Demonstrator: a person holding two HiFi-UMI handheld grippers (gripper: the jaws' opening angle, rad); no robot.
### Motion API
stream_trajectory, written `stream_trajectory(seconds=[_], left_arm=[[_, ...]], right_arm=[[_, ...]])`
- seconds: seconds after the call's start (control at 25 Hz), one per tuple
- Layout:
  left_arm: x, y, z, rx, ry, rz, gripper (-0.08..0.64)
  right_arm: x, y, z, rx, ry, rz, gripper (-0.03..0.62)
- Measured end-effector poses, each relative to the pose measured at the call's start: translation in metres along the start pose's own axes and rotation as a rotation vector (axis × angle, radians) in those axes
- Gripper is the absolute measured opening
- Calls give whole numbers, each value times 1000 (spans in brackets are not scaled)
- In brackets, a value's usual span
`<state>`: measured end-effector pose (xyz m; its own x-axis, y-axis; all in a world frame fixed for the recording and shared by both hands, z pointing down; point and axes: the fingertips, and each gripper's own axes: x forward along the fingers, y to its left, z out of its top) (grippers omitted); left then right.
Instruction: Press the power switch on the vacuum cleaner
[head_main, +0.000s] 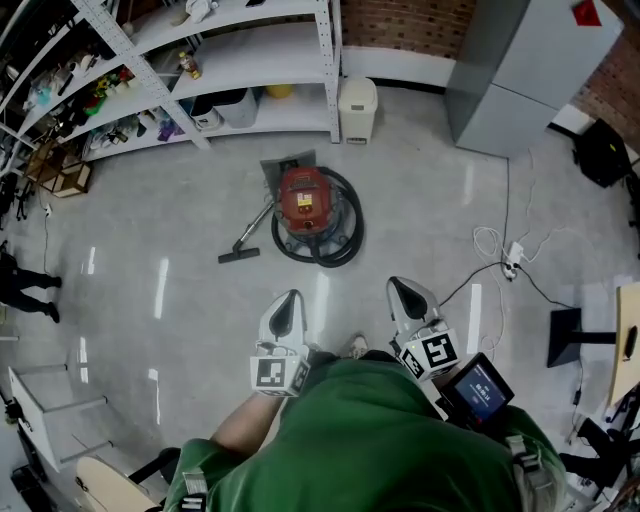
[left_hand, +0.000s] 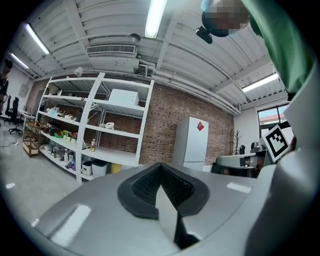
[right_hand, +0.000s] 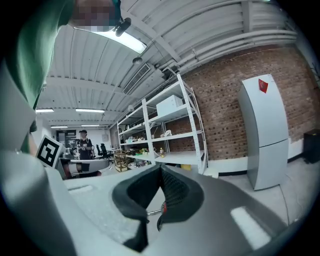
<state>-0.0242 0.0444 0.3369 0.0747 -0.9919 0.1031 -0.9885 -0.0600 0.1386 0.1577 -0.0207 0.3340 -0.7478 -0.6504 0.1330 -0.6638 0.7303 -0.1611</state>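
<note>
A red canister vacuum cleaner (head_main: 305, 200) stands on the grey floor ahead of me, with its black hose coiled round it. Its wand runs left to a black floor nozzle (head_main: 238, 256). In the head view my left gripper (head_main: 287, 312) and right gripper (head_main: 408, 297) are held close to my body, well short of the vacuum, both pointing toward it. Each has its jaws together with nothing held. The left gripper (left_hand: 160, 167) faces the shelves and the brick wall. Low in the slit between the right gripper's (right_hand: 161, 170) pads, a sliver of red shows.
White shelving (head_main: 230, 60) with clutter lines the far wall, and a white bin (head_main: 357, 108) stands beside it. At the back right is a grey cabinet (head_main: 530, 70). Cables and a power strip (head_main: 512, 258) lie on the floor to the right. A person (head_main: 25, 285) stands at the left edge.
</note>
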Motion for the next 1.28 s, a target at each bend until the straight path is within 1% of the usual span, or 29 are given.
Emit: stream_trajectory(seconds=[0.2, 0.44, 0.72, 0.88, 1.04, 1.28], left_arm=[[-17, 2, 7, -3, -32, -41, 8], [-54, 9, 7, -18, -17, -71, 8], [-90, 19, -2, -26, -1, -88, 8], [-103, 23, -4, -18, 14, -100, 8], [-110, 22, -5, -15, 25, -110, 8], [-105, 17, -4, -6, 23, -128, 8]], right_arm=[[-5, 43, -3, -4, 22, 13, 2], [-14, 91, -8, -11, 38, 14, 2], [-22, 129, -26, -18, 59, 18, 2], [-26, 147, -30, -22, 60, 31, 2], [-33, 157, -39, -10, 127, 31, 2], [-34, 157, -38, -7, 106, 36, 2]])
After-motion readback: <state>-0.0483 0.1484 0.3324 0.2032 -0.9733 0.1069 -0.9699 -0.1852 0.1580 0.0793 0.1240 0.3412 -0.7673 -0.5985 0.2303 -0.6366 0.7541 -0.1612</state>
